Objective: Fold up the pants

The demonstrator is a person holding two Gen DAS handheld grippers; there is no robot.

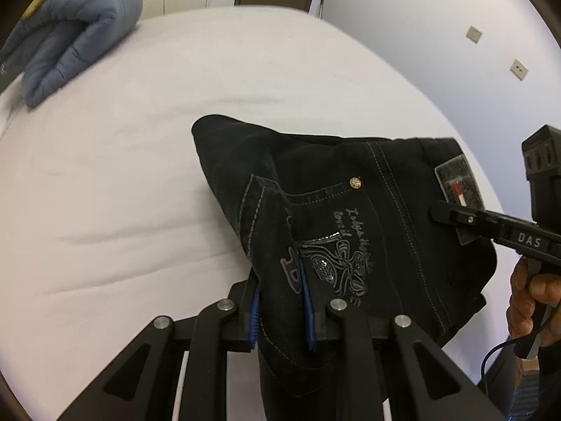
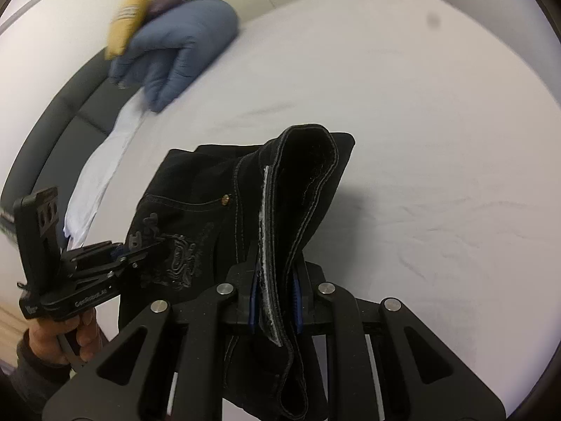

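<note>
the black pants (image 1: pixel 368 217) lie partly bunched on the white bed sheet (image 1: pixel 140 175), near the near edge of the bed, with the waistband end toward the right and the embroidered back pocket (image 1: pixel 336 245) facing up. the left gripper (image 1: pixel 280 301) has its blue-padded fingers (image 1: pixel 254 315) pressed onto a raised fold of the denim, lifting it off the sheet. the right gripper (image 2: pixel 275 301) pinches a thick layered edge of the same pants, the cloth standing up between its pads (image 2: pixel 297 301) like a rolled cuff. in the left view the right tool reaches in from the right, with its tip over the waistband patch (image 1: pixel 459 189)

the step in hand looks like carrying a held portion of the pants over to lay one fold on another. to do it well, both grips should hold at matching height, so that the cloth hangs as one even sheet and does not twist. the two tools should travel together, keeping the fabric lightly taut between them, and the folded edge should come down parallel to the seam. the denim is heavy and stiff, so it is likely to hold a crease but may drag the lower layer along if lowered too fast. release should wait until the cloth rests flat

a blue padded garment (image 1: pixel 73 38) lies far left on the bed, well apart from the work, with a yellow item (image 2: pixel 129 17) against it
</note>
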